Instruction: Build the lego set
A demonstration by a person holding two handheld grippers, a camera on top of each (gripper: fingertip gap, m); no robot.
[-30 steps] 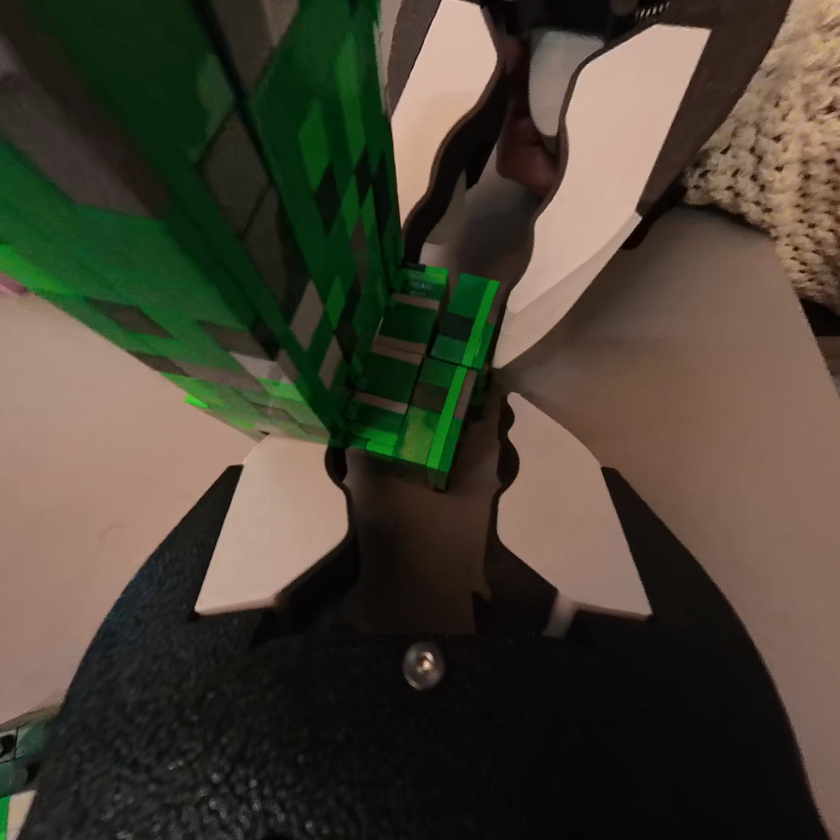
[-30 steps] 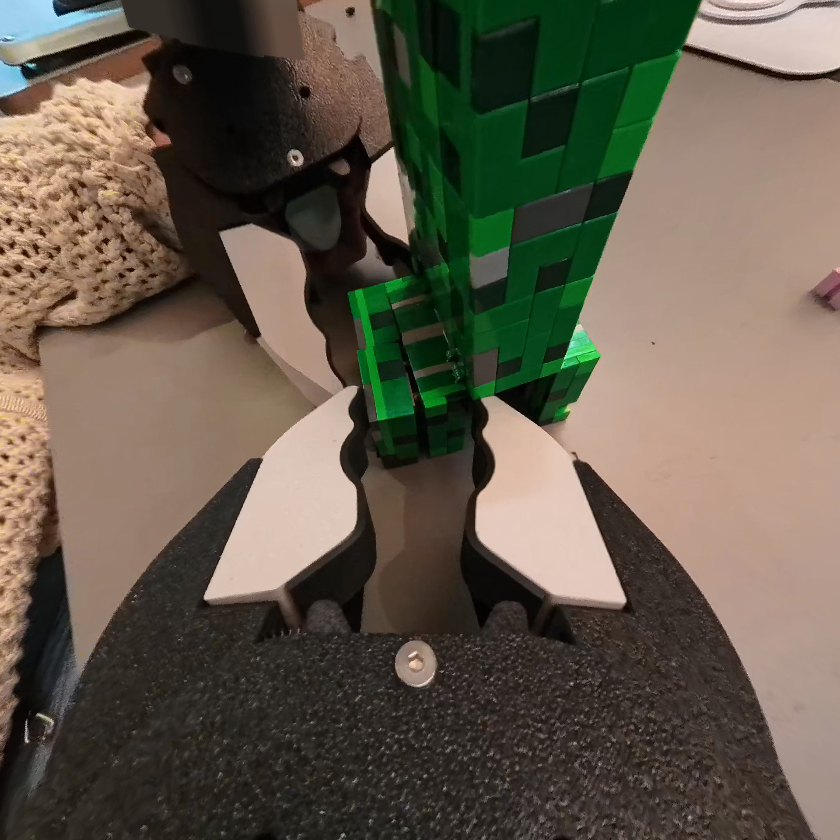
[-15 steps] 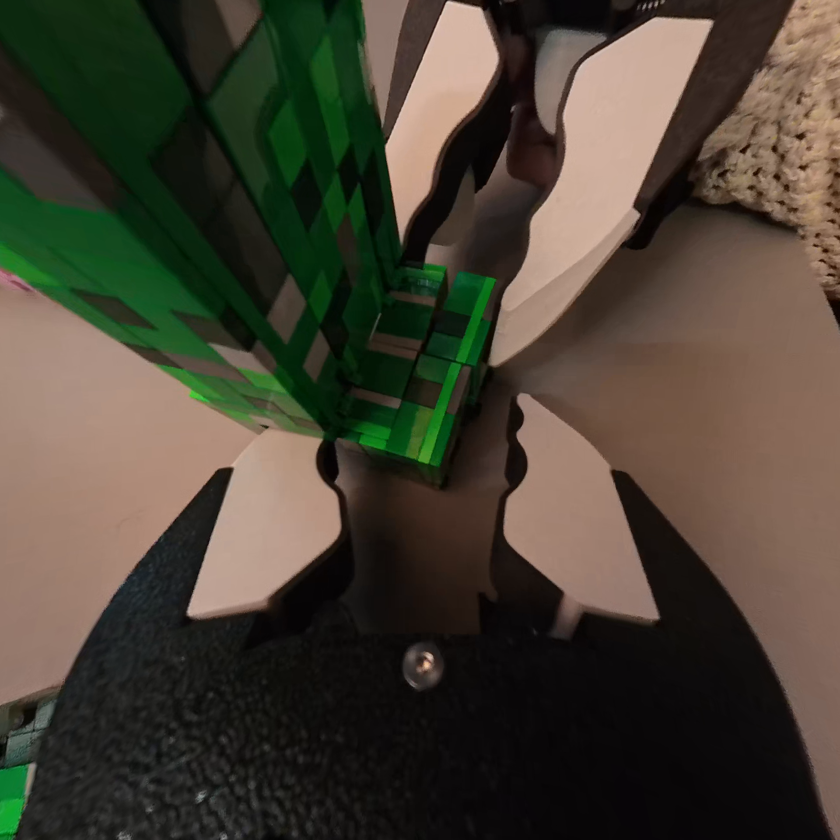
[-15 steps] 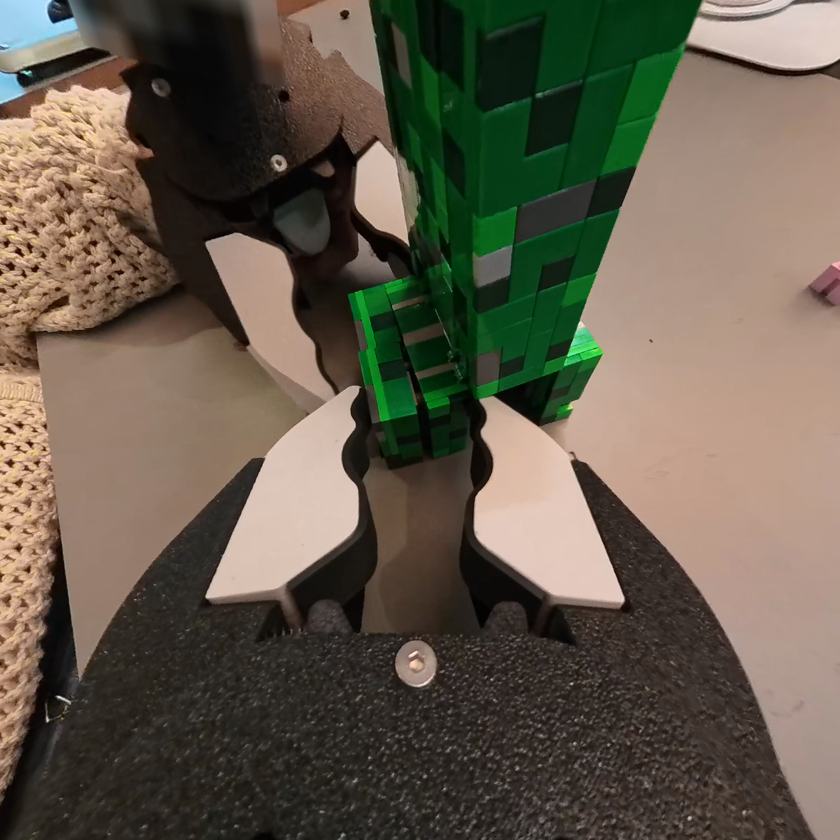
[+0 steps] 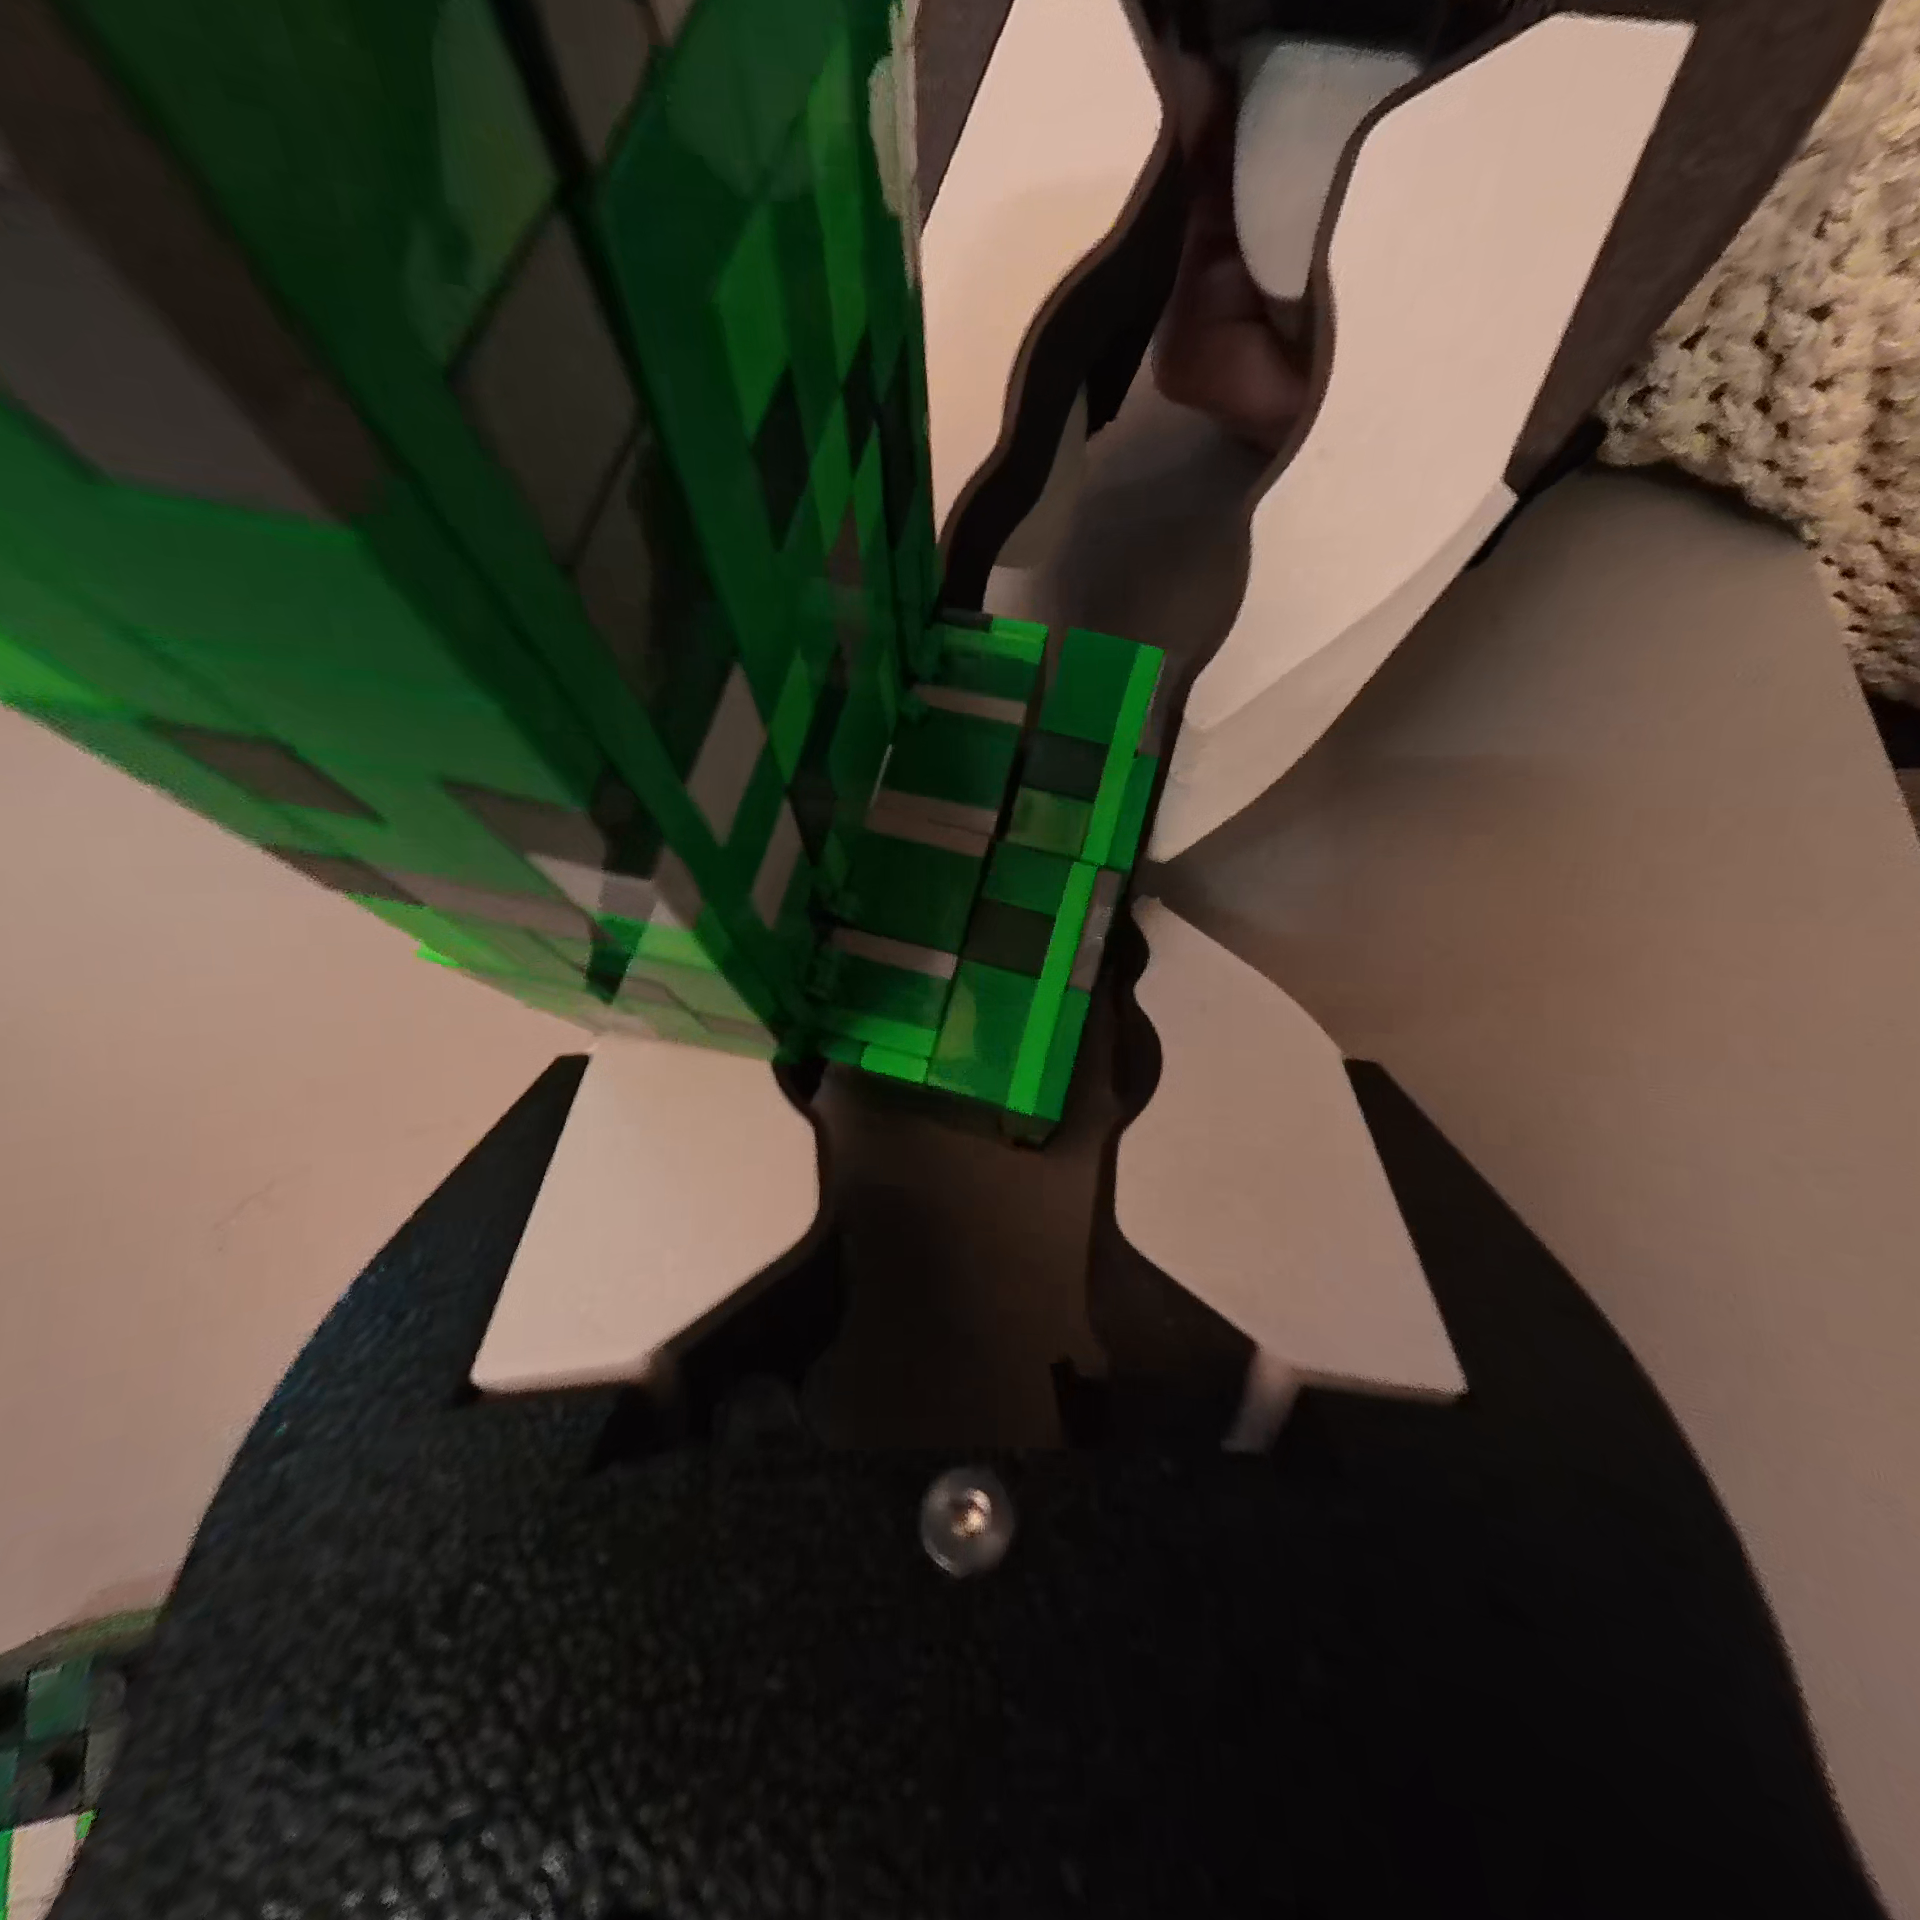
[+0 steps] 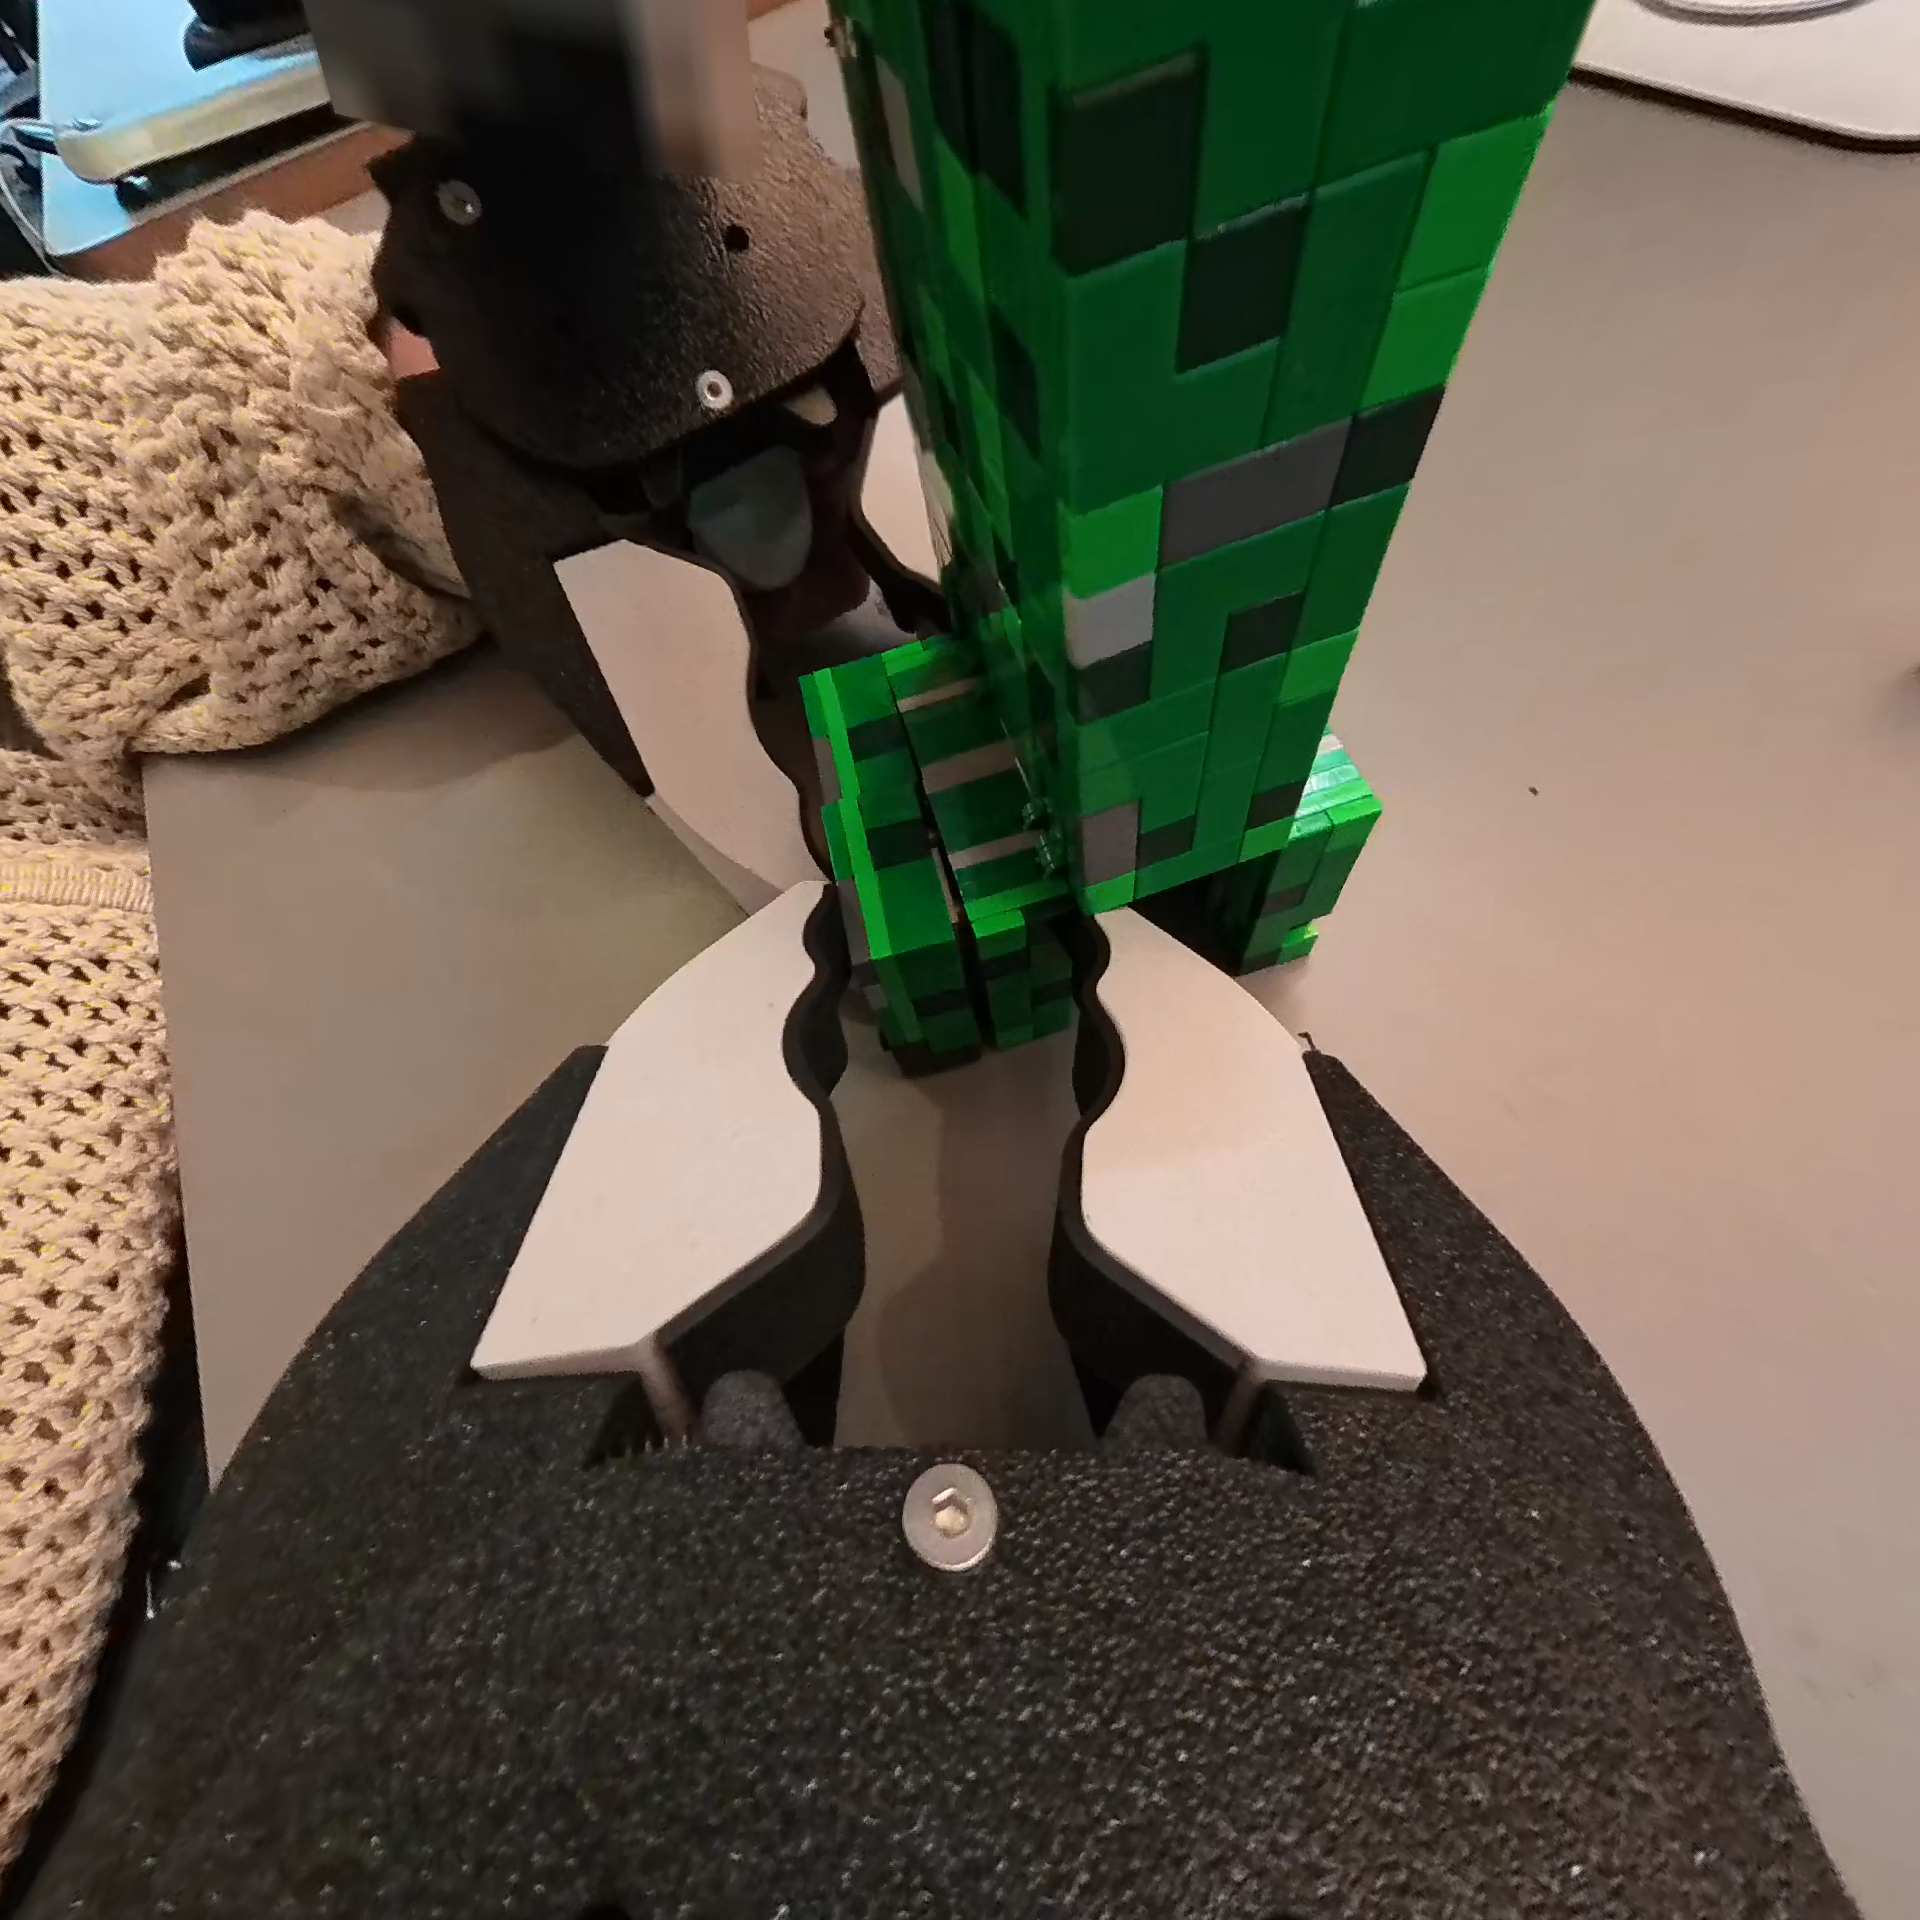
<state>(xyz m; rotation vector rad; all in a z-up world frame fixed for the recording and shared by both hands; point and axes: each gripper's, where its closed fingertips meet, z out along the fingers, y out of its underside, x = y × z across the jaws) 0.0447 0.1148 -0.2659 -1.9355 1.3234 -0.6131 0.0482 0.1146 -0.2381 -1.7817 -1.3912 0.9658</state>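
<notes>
Fingers of the right gripper (image 6: pixel 961 914) were closed on the near end of the green foot block (image 6: pixel 935 883) at the base of the tall green figure (image 6: pixel 1195 436), one finger on each side of it and both touching. From the far side the left gripper (image 5: pixel 956 997) bracketed the same foot block (image 5: pixel 997 862), its right finger against the brick face, its left finger at the corner where the foot met the figure's body (image 5: pixel 436 520); whether it was truly clamped I cannot tell. The figure stood upright on the grey tabletop (image 6: pixel 1558 935), a second foot (image 6: pixel 1309 862) behind it to the right. A cream knitted fabric (image 6: pixel 156 499) lay along the left edge. The build was probably stiff and light, its smooth tiled faces slippery, and its pressed joints liable to pop apart (a tall column tips readily). Low on the foot, square across opposite faces, looked the safest hold.
</notes>
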